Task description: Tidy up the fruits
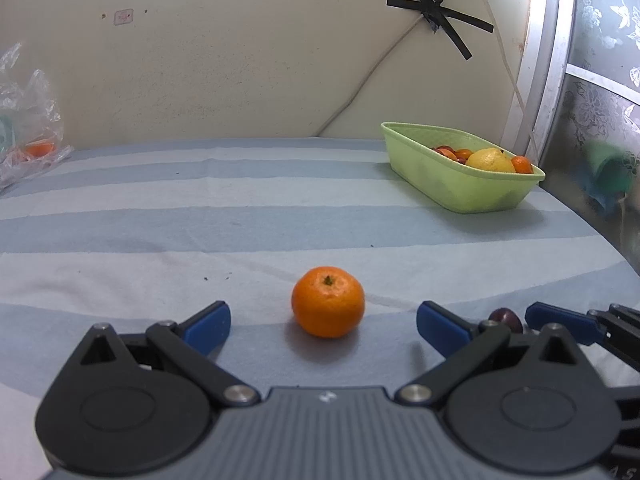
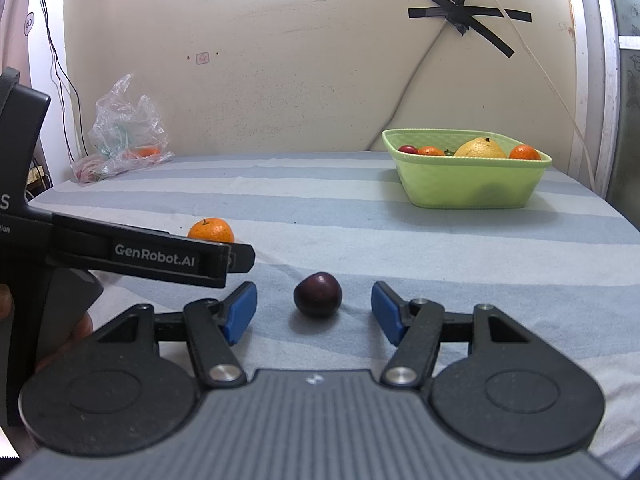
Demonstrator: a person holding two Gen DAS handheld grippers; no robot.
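Note:
An orange mandarin (image 1: 328,302) lies on the striped cloth just ahead of my left gripper (image 1: 323,326), between its blue pads; the jaws stand wide apart and touch nothing. A dark plum (image 2: 317,294) lies between the blue pads of my right gripper (image 2: 314,312), which is open and apart from it. The plum also shows in the left wrist view (image 1: 506,320), and the mandarin in the right wrist view (image 2: 211,231). A light green basket (image 2: 468,188) at the back right holds a yellow fruit, mandarins and small red fruits.
The left gripper's body (image 2: 132,254) crosses the left of the right wrist view. A clear plastic bag (image 2: 124,136) with fruit lies at the back left against the wall. A cable (image 1: 360,88) hangs down the wall behind the basket (image 1: 460,184). The bed edge runs on the right.

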